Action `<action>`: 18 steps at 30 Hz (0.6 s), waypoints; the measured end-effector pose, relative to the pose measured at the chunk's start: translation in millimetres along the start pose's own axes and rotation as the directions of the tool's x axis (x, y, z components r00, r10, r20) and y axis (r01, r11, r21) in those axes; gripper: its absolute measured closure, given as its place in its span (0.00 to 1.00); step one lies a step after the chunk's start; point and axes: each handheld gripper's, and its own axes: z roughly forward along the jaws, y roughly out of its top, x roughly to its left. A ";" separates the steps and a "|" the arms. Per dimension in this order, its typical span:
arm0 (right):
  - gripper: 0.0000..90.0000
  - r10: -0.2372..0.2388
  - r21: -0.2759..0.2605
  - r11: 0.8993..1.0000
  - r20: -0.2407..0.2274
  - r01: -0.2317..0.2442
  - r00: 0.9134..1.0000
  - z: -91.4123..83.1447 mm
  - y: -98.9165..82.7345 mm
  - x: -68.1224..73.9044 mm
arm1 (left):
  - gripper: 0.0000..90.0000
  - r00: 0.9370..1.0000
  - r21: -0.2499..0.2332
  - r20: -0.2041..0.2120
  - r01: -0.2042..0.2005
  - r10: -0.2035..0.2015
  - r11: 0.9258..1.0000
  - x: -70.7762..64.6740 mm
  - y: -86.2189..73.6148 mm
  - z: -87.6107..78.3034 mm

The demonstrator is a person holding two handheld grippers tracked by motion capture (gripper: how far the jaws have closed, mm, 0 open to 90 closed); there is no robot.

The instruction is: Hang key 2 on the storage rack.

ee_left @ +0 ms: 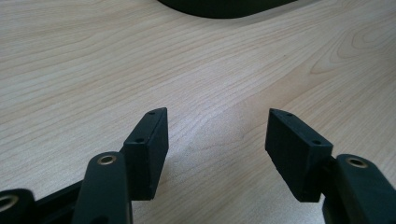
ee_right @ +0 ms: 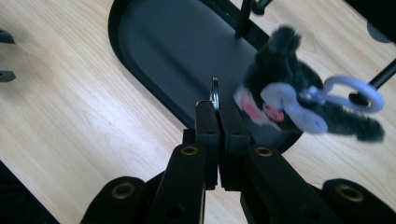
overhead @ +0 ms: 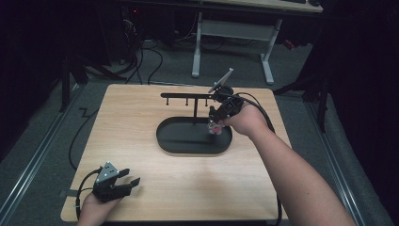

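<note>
Right gripper view: plush keychain (ee_right: 280,93) dangling just right of the jaw tips, its ring (ee_right: 214,93) pinched in the closed right gripper (ee_right: 218,106), hanging over the black tray (ee_right: 154,42). Left gripper (ee_left: 217,135) idling open on the table (ee_left: 93,70).

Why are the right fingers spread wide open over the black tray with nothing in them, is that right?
Not quite. In the right gripper view, the right fingers are shut on a small metal ring of a fuzzy dark keychain toy, over the black tray.

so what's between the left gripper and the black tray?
Bare wood tabletop in the high view, between left gripper and black tray.
</note>
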 end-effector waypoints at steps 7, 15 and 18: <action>0.99 0.007 -0.003 1.000 -0.005 -0.007 1.000 1.3 9.5 1.2 | 0.45 1.000 0.001 -0.002 0.001 -0.001 1.000 0.3 -0.5 -2.0; 0.99 -0.004 -0.022 1.000 0.006 0.004 1.000 1.3 19.1 -0.1 | 0.45 1.000 -0.001 -0.002 -0.008 0.008 1.000 -2.5 -0.3 -3.2; 0.99 0.001 -0.024 1.000 0.007 -0.001 1.000 2.2 21.4 0.8 | 0.45 1.000 -0.002 -0.003 -0.011 0.011 1.000 -3.0 -0.1 -3.5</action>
